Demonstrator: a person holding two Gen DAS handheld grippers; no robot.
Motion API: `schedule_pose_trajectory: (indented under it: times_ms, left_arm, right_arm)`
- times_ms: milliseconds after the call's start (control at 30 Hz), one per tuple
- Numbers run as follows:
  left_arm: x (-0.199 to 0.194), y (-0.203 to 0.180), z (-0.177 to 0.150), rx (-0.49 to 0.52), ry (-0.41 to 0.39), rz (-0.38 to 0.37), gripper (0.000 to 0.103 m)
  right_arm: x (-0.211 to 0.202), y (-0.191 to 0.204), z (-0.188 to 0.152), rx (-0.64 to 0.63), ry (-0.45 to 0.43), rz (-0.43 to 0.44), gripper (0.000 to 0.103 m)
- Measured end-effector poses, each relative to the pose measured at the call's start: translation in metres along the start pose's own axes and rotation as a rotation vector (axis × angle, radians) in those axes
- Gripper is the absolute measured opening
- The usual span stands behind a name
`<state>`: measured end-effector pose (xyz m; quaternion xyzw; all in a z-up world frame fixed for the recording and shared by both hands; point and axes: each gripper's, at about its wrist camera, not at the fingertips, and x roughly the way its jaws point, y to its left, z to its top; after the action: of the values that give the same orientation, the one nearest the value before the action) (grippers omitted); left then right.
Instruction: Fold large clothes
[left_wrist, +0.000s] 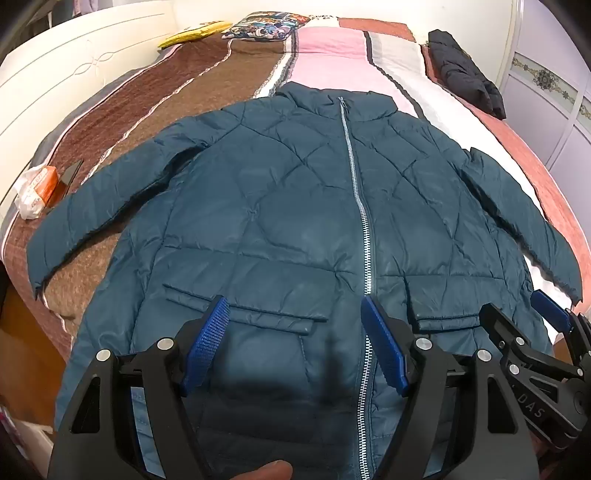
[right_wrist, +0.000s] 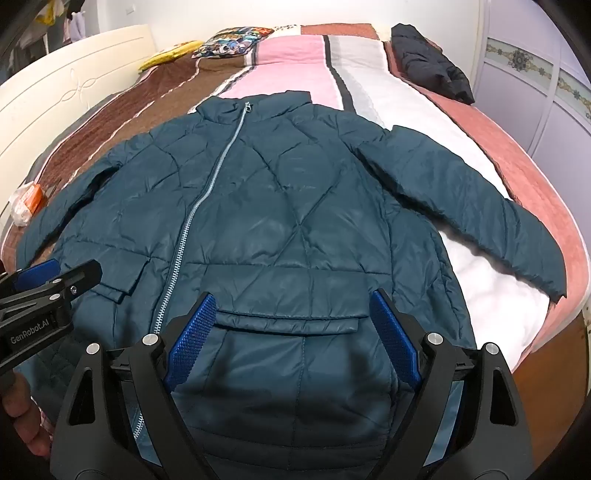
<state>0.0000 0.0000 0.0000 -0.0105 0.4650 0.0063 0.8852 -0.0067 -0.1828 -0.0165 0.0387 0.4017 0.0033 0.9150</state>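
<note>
The left gripper (left_wrist: 295, 339) and right gripper (right_wrist: 293, 339) hang wide apart, holding nothing, over the hem of the blue puffer jacket (left_wrist: 295, 206). It lies flat on the bed (left_wrist: 321, 51), collar far away, zipper (left_wrist: 360, 206) running straight ahead.

My teal diamond-quilted jacket (left_wrist: 295, 206) lies on a brown, pink, white striped bedspread (left_wrist: 325, 55); my gripper pads (left_wrist: 207, 343) are blue.

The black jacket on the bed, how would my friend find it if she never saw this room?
Start at the big bed with the striped cover, where a teal puffy coat lies spread out flat. Look past it to the far right edge, beside the pale wardrobe doors. The black jacket lies there, the only black thing, bunched up small instead of spread out.
</note>
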Motion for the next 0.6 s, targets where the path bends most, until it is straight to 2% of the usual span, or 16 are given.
schedule_pose_trajectory:
  times_ms: [600]
  left_arm:
    - [0.0014, -0.0064, -0.0016, 0.008, 0.013, -0.007, 0.075]
  right_arm:
    - [0.0018, 0.0017, -0.0007, 0.001, 0.001, 0.004, 0.085]
